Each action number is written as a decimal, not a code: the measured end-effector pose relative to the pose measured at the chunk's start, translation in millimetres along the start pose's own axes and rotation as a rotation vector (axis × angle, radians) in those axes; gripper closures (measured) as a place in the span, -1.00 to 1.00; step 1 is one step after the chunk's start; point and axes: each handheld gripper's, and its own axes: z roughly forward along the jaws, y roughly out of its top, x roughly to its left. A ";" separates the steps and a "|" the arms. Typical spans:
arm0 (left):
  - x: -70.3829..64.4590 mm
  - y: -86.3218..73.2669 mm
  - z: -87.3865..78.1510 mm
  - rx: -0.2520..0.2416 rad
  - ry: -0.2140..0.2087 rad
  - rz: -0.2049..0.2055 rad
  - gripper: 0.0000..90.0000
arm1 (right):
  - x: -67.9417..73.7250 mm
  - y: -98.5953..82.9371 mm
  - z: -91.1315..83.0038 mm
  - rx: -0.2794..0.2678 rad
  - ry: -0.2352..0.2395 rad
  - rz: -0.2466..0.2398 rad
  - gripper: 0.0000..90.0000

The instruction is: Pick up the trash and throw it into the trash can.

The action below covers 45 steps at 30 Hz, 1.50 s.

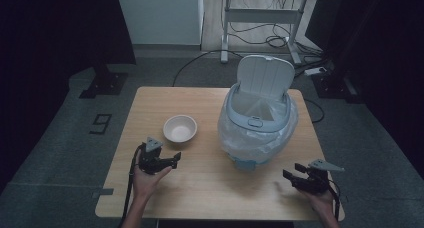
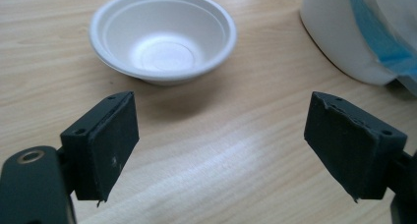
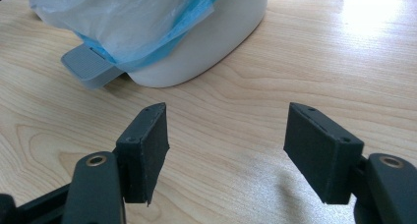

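Note:
A white bowl sits empty on the wooden table, left of centre; the left gripper view has this bowl just beyond my jaws. A white pedal bin with its lid up and a clear bag liner stands to the right of the bowl. My left gripper rests open near the front left, a short way in front of the bowl, holding nothing. My right gripper is open at the front right, pointing towards the bin's base and grey pedal.
The table's front edge lies just under both hands. Beyond the table are a dark floor, a white desk frame with loose cables, and dark stands at left and right.

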 end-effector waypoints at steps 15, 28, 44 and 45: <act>28.8 21.1 8.1 -0.031 0.047 -0.050 -0.65 | -1.5 -1.6 1.7 0.016 0.010 0.006 -0.28; 51.1 36.1 27.1 -0.015 0.062 -0.067 -0.62 | -2.0 -1.5 2.7 0.026 0.012 -0.003 -0.28; 67.9 37.9 63.4 0.039 0.068 -0.097 -0.59 | -1.0 -2.8 6.8 0.044 0.017 -0.009 -0.28; 69.2 38.1 65.4 0.036 0.069 -0.104 -0.58 | -1.3 -2.9 7.0 0.045 0.016 -0.011 -0.28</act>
